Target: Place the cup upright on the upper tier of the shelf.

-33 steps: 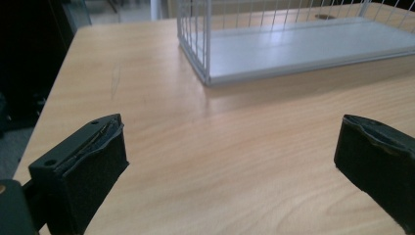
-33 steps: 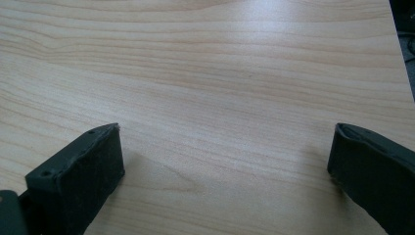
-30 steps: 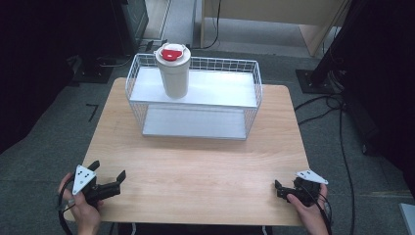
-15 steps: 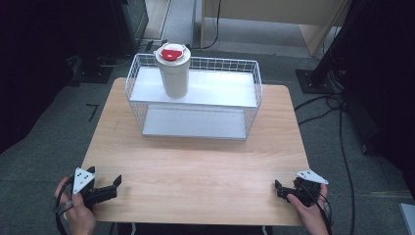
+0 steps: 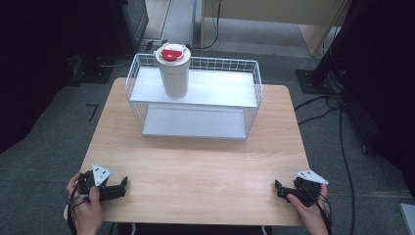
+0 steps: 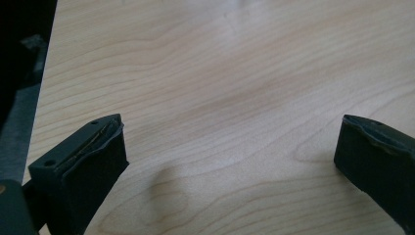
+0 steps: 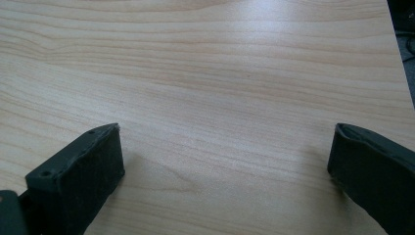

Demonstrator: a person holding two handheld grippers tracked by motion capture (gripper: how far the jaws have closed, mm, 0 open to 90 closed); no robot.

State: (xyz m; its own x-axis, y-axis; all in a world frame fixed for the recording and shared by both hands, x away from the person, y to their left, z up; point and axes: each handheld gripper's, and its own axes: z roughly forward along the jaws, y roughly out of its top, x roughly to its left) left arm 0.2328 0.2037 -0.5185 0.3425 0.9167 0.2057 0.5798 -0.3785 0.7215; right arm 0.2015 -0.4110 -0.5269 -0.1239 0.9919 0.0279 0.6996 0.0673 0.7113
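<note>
The left gripper [image 5: 122, 185] now sits lower and farther left in the high view than a second ago, at the lower left corner of the tabletop [image 5: 195, 166], jaws spread wide over bare wood. The right gripper [image 5: 277, 188] keeps its place at the lower right, jaws also wide and empty. The white tumbler [image 5: 173, 72] with its red lid stands unmoved on the wire shelf rack [image 5: 252, 100], upper centre.

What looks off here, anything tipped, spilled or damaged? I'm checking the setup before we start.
Nothing stands out. The white cup with its red lid stands upright on the wire rack's upper shelf, the table shows no spill, and both grippers, left and right, rest open at the near edge.
</note>
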